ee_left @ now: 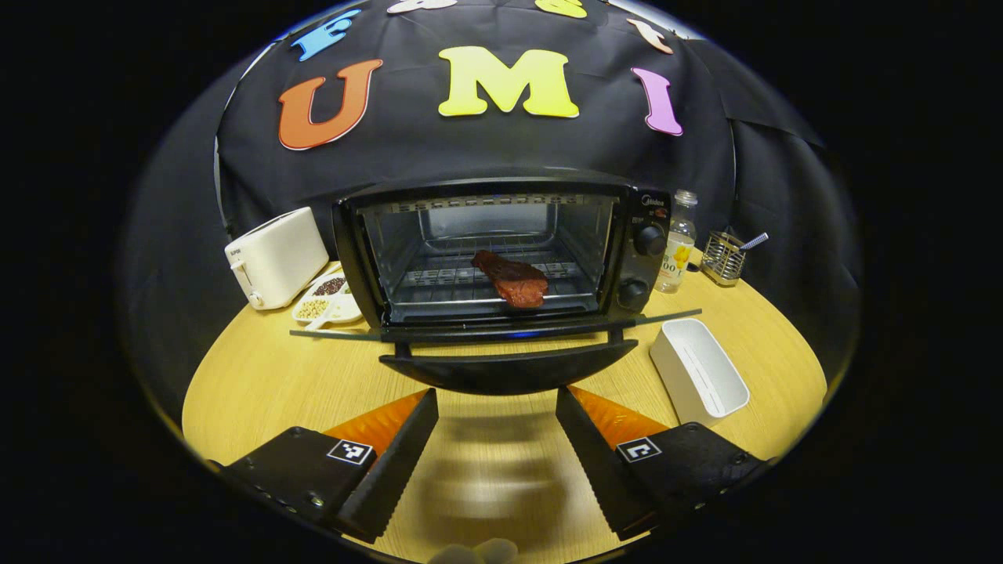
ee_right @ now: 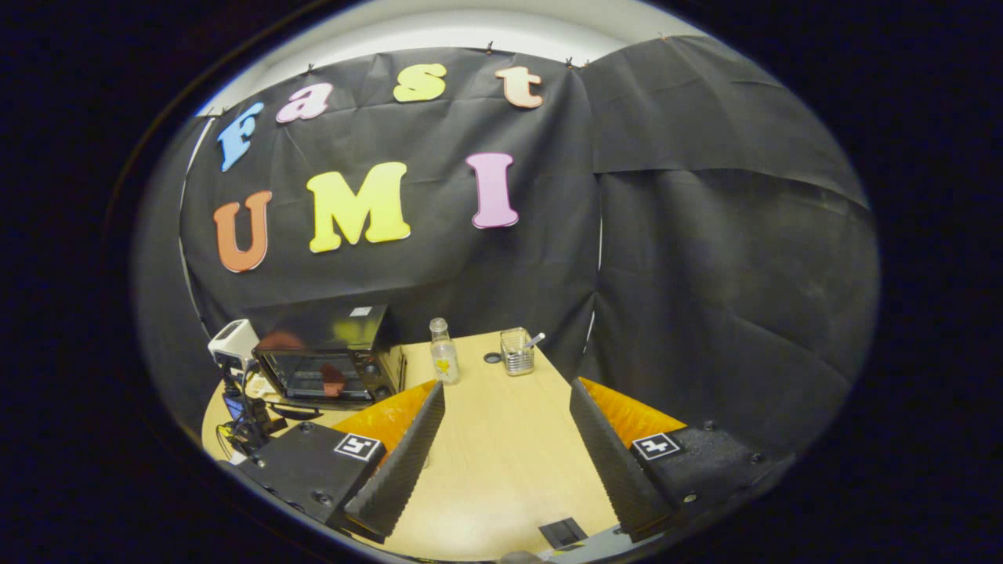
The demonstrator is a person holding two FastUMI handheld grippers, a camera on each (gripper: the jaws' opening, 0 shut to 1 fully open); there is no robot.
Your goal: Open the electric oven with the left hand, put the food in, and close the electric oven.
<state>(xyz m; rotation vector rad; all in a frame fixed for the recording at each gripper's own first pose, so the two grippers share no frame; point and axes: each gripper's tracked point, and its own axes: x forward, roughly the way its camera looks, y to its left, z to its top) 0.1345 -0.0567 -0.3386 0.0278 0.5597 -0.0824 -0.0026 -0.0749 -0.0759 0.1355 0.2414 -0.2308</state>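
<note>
The oven door is stiff, hinged — best lifted by its front handle. Both grippers' jaws are spread wide, empty; the meat is already placed inside.

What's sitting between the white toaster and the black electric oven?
A white dish holding seeds or beans sits between the white toaster and the black electric oven, seen in the left gripper view.

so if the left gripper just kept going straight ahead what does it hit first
Most likely the handle of the electric oven, whose door hangs open right ahead of the open left gripper. Bare table lies between them. Depth is hard to judge, so it might pass over the handle.
</note>
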